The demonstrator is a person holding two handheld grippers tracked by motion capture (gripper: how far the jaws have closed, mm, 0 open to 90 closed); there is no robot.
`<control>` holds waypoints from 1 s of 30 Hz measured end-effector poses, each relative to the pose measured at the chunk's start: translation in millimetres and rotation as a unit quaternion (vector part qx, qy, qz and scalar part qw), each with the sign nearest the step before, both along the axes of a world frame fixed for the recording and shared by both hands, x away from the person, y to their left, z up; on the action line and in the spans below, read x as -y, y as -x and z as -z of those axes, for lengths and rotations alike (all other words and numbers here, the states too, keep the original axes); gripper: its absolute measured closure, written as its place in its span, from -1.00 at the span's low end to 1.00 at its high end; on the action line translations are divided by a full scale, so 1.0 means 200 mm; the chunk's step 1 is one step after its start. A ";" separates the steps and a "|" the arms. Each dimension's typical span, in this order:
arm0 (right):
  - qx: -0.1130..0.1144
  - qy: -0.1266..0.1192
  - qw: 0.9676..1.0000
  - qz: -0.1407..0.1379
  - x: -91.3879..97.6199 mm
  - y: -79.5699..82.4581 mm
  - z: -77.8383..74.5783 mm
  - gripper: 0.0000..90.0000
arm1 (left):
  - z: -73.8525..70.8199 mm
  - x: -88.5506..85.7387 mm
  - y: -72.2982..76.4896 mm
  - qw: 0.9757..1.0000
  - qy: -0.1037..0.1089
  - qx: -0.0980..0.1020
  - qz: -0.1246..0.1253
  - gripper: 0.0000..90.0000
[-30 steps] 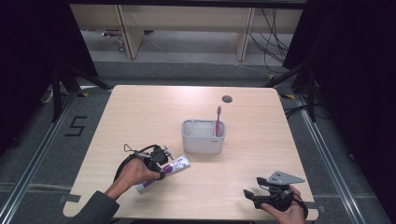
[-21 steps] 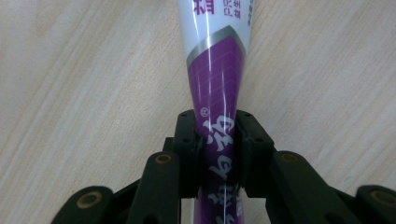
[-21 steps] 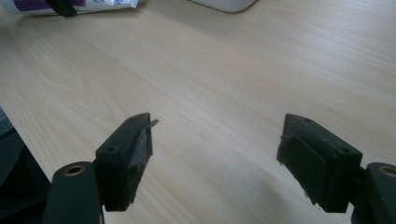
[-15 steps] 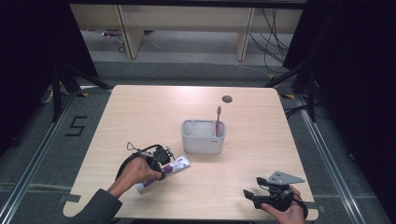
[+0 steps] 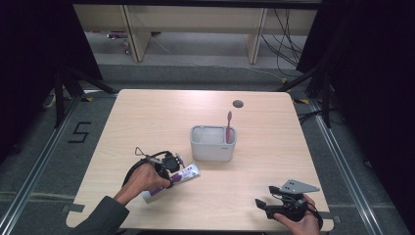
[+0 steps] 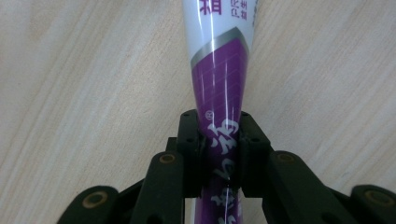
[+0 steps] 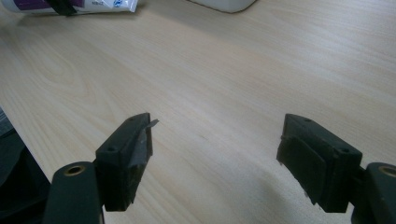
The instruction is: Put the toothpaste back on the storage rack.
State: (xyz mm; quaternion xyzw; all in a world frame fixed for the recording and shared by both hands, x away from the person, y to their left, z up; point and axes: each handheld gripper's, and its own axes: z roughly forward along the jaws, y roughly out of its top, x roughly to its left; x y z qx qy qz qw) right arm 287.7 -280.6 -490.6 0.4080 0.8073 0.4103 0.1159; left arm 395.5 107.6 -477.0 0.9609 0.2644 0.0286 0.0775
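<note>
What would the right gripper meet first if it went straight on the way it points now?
Probably nothing on the light wooden table for a long stretch. The right gripper, jaws wide open, points across bare wood toward the white and purple toothpaste tube; depth is unclear, but the tube looks the likeliest first contact.

Black tongs (image 6: 219, 140) with brass-coloured rivets, looping black cable, dark grey sleeve (image 5: 100, 219).

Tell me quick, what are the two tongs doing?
Left tongs: closed on the purple and white toothpaste tube.
Right tongs: open, holding nothing, over the table.
</note>
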 end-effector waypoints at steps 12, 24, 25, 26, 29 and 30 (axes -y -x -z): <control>-0.007 -0.002 1.000 0.008 0.00 0.00 0.00 -0.42 | -0.08 -0.03 0.02 0.999 0.042 0.030 -0.004 0.67; 0.001 0.001 1.000 0.009 0.01 0.00 0.00 -0.42 | -0.19 -0.07 0.07 0.993 0.104 0.056 0.000 0.68; 0.001 0.001 1.000 0.009 0.01 0.00 0.00 -0.42 | -0.20 -0.07 0.08 0.993 0.109 0.053 0.000 0.67; 0.003 0.003 1.000 0.010 0.01 0.00 0.00 -0.42 | -0.21 -0.07 0.08 0.992 0.118 0.054 -0.004 0.67; 0.004 0.002 1.000 0.009 0.01 0.00 0.00 -0.42 | -0.23 -0.08 0.08 0.989 0.132 0.062 0.000 0.68; 0.005 0.002 1.000 0.009 0.01 0.00 0.00 -0.42 | -0.24 -0.09 0.08 0.989 0.135 0.065 0.002 0.67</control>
